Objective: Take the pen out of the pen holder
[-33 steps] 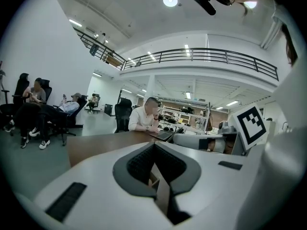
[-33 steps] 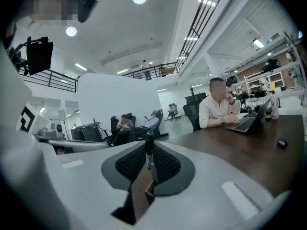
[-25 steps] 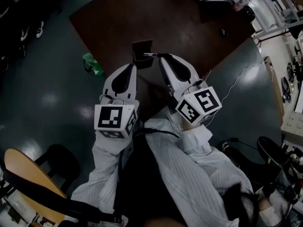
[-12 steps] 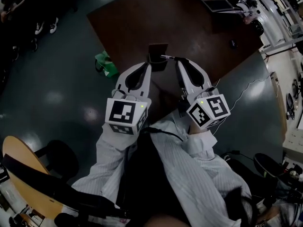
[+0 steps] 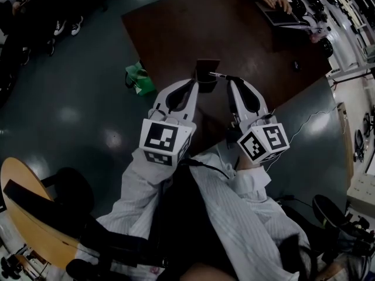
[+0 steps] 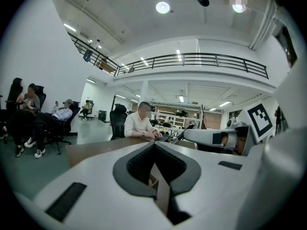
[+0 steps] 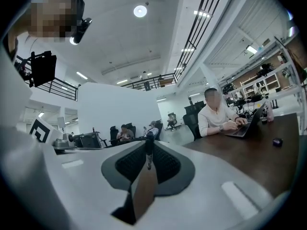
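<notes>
Smooth, matt white plastic on the shells of the left gripper [image 5: 197,84] and right gripper [image 5: 230,81], with dark, finely ribbed, rubbery-looking pads inside the jaws. Flat, matt black-and-white print on the marker cubes [image 5: 161,142]. Slim dark pen [image 7: 149,150], dull sheen. Matt black pen holder [image 5: 206,70]. Smooth brown wood-look table [image 5: 170,34], faintly shiny. Glossy dark floor [image 5: 70,116], mirroring ceiling lights. Finely striped pale cloth on the sleeves [image 5: 146,186]. Light, smooth wood on the chair seat [image 5: 23,209].

Head overhead, gripper views low across table [image 5: 176,40]
</notes>
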Available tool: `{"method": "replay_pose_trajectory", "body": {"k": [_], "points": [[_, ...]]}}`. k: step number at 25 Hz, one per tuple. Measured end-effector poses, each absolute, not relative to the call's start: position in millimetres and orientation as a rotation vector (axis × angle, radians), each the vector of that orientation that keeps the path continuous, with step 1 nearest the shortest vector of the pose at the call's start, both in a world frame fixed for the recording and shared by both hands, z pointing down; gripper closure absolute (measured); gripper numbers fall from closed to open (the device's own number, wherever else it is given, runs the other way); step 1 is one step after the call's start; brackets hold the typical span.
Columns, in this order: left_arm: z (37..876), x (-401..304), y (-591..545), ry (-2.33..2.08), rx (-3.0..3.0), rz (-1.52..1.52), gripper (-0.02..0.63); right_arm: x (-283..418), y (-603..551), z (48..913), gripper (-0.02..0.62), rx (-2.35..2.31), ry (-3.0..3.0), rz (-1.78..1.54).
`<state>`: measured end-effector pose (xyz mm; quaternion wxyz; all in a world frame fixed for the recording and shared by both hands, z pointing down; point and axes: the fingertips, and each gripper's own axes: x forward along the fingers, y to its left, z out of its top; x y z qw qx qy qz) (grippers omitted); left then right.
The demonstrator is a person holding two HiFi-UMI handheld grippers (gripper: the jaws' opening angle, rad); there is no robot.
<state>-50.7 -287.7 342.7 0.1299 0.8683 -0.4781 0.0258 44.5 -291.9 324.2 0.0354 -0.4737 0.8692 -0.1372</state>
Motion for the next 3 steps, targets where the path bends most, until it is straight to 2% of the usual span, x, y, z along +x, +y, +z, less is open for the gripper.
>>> {"method": "replay_pose_trajectory", "body": {"k": [3], "points": [[344.3, -57.3, -286.3, -1.389, 2.521, 0.076, 0.601, 38.5, -290.3, 326.4, 0.551, -1.452, 2.666, -0.433]]}}
